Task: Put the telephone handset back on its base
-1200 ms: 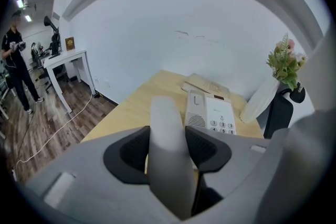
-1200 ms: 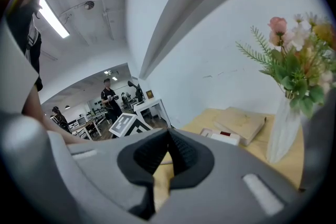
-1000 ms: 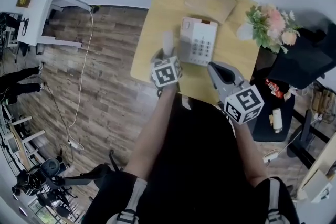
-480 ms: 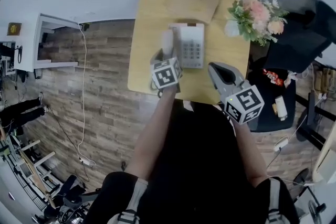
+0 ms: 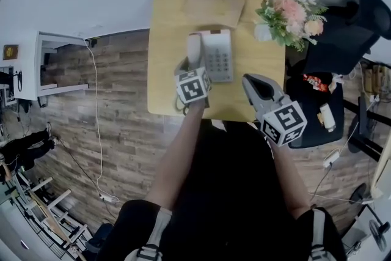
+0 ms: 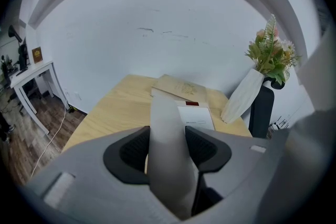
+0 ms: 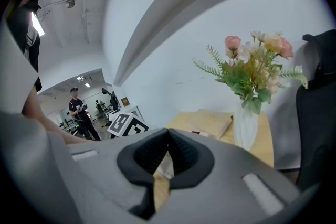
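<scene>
Handset [image 5: 194, 47] is pinched about its middle between the jaws of the left hand-held gripper [image 6: 169, 147], with its far end pointing forward toward the base [image 5: 217, 55]. From the head view it hangs over the left strip of the base, beside the keypad, which is likely where the cradle sits. The grip at mid-length looks chosen so the piece can be laid down flat along that strip. Whether it already touches the base I cannot tell.

The right hand-held gripper [image 7: 168, 139] has its jaws pressed together on nothing and is held back near the body, apart from the phone. It seems to be kept clear as this is a one-handed job.

The surface [image 5: 166, 64] is a pale wooden top. Behind the base lies a flat brown packet [image 5: 214, 4], and at the right rear stands a white vase [image 6: 240, 98] of flowers [image 5: 288, 11], both well apart from the cradle side. A plain pale wall [image 6: 157, 18] backs the surface. A plank floor [image 5: 116, 107] spreads to the left with a white table [image 5: 55, 64] on it, and a black chair [image 5: 342, 40] stands on the right.
</scene>
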`<state>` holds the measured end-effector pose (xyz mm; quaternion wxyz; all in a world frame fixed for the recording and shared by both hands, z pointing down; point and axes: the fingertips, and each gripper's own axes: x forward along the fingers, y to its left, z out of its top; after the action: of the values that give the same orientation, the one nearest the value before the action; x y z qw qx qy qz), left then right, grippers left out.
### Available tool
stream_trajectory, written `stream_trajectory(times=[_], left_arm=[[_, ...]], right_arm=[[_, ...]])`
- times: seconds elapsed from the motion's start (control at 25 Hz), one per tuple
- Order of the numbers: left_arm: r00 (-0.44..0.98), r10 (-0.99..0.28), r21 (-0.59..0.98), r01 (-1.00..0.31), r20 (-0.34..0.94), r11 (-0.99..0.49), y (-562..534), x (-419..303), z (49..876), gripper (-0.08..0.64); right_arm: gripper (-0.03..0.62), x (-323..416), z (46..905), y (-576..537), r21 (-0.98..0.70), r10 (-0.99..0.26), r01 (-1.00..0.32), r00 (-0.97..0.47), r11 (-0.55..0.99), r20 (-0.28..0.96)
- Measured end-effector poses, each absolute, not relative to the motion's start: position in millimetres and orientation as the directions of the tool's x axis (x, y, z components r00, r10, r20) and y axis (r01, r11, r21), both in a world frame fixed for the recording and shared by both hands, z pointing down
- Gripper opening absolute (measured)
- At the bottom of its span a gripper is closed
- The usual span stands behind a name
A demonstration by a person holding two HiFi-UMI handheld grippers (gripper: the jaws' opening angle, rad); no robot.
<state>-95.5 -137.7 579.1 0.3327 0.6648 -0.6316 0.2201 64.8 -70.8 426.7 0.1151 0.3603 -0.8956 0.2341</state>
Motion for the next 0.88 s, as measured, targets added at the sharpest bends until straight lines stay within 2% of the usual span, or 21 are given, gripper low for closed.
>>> stream_trajectory(times=[0.88], left_arm=[[0.119, -0.661, 0.153, -0.988, 0.741, -0.007, -145, -90, 602, 0.222]], right_arm=[[0.003, 70, 433, -74, -0.335, -0.612, -0.73, -0.683, 0.596, 0.398]])
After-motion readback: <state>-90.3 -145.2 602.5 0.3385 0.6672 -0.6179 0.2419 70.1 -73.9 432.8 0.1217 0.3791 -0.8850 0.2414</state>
